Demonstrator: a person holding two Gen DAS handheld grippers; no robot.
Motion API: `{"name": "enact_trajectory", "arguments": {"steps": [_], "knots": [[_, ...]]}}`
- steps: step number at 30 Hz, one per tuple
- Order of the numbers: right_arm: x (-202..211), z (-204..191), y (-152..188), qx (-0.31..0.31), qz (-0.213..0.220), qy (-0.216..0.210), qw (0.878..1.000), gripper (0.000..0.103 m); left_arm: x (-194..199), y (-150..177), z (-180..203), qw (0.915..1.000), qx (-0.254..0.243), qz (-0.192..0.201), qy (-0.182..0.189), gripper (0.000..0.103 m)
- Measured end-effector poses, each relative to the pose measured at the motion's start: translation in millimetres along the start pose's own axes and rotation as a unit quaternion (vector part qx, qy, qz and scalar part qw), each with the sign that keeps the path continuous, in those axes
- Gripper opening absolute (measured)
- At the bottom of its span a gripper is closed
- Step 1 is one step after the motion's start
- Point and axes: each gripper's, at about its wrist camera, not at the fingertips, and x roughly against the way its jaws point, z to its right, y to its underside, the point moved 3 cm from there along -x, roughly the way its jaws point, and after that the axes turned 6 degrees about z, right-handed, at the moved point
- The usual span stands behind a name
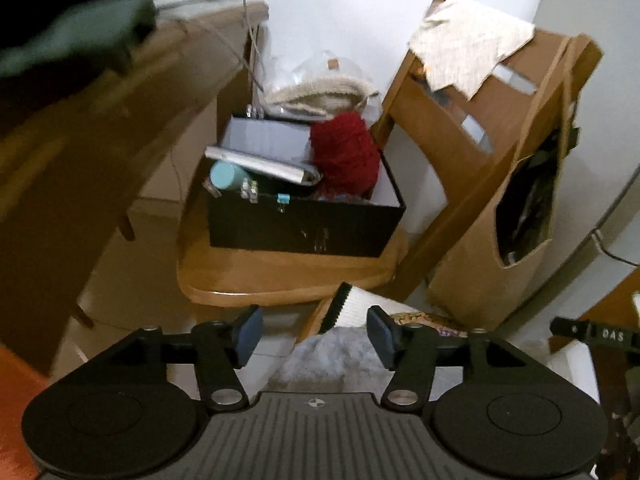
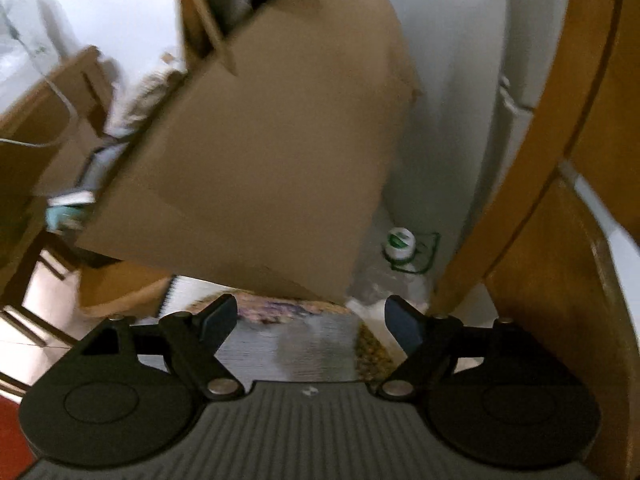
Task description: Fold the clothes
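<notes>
L hand-held gripper (image 1: 315, 336) jaws apart, empty | R hand-held gripper (image 2: 311, 322) same | grey garment (image 1: 332, 354) below me, surface unclear | soft, light, floppy, I'd pinch corners/hem

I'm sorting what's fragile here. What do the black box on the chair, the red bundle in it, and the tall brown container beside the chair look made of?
Black box: probably stiff card, matte, with sharp folded corners and a pale inside wall. Red bundle: fuzzy yarn or knitted fabric, with a loopy, soft surface. Tall brown container: corrugated cardboard, dull tan, with a raw cut opening. None looks fragile.
</notes>
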Motion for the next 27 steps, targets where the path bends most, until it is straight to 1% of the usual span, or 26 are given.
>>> {"name": "enact_trajectory", "arguments": {"steps": [4, 6, 8, 10, 12, 13, 14, 16, 17, 19, 20, 21, 23, 27], "knots": [[40, -23, -13, 0.019, 0.016, -0.022, 0.999, 0.086, 47, -7, 7, 1.0, -0.004, 0.007, 0.004, 0.066], [63, -34, -20, 0.026, 0.023, -0.027, 0.999, 0.086, 75, -11, 12, 0.9997, -0.012, 0.018, 0.007, 0.069], [91, -43, -27, 0.03, 0.031, -0.03, 0.999, 0.086, 104, -16, 16, 0.9992, -0.02, 0.032, 0.011, 0.07], [121, -53, -34, 0.035, 0.043, -0.033, 0.998, 0.089, 135, -19, 20, 0.9982, -0.03, 0.049, 0.018, 0.072], [154, -66, -39, 0.046, 0.059, -0.035, 0.997, 0.09, 169, -22, 22, 0.9963, -0.043, 0.069, 0.025, 0.08], [173, -74, -41, 0.054, 0.067, -0.034, 0.996, 0.09, 186, -23, 24, 0.9952, -0.05, 0.079, 0.029, 0.082], [193, -81, -42, 0.059, 0.076, -0.034, 0.995, 0.091, 205, -23, 26, 0.9935, -0.059, 0.091, 0.033, 0.085], [231, -94, -45, 0.069, 0.096, -0.035, 0.992, 0.099, 240, -22, 28, 0.9902, -0.075, 0.11, 0.043, 0.087], [249, -100, -44, 0.072, 0.106, -0.034, 0.991, 0.102, 260, -21, 29, 0.9881, -0.084, 0.12, 0.048, 0.09], [284, -113, -41, 0.077, 0.127, -0.034, 0.988, 0.102, 294, -16, 30, 0.9834, -0.101, 0.14, 0.055, 0.096], [304, -119, -39, 0.08, 0.134, -0.034, 0.987, 0.102, 313, -12, 30, 0.9806, -0.109, 0.152, 0.058, 0.101], [324, -126, -36, 0.082, 0.141, -0.035, 0.986, 0.103, 330, -8, 29, 0.9779, -0.115, 0.163, 0.062, 0.103], [359, -139, -28, 0.092, 0.154, -0.027, 0.984, 0.103, 365, 1, 27, 0.9723, -0.126, 0.183, 0.073, 0.103], [422, -165, -9, 0.107, 0.172, -0.006, 0.979, 0.103, 422, 18, 17, 0.9663, -0.147, 0.193, 0.087, 0.103]]}}
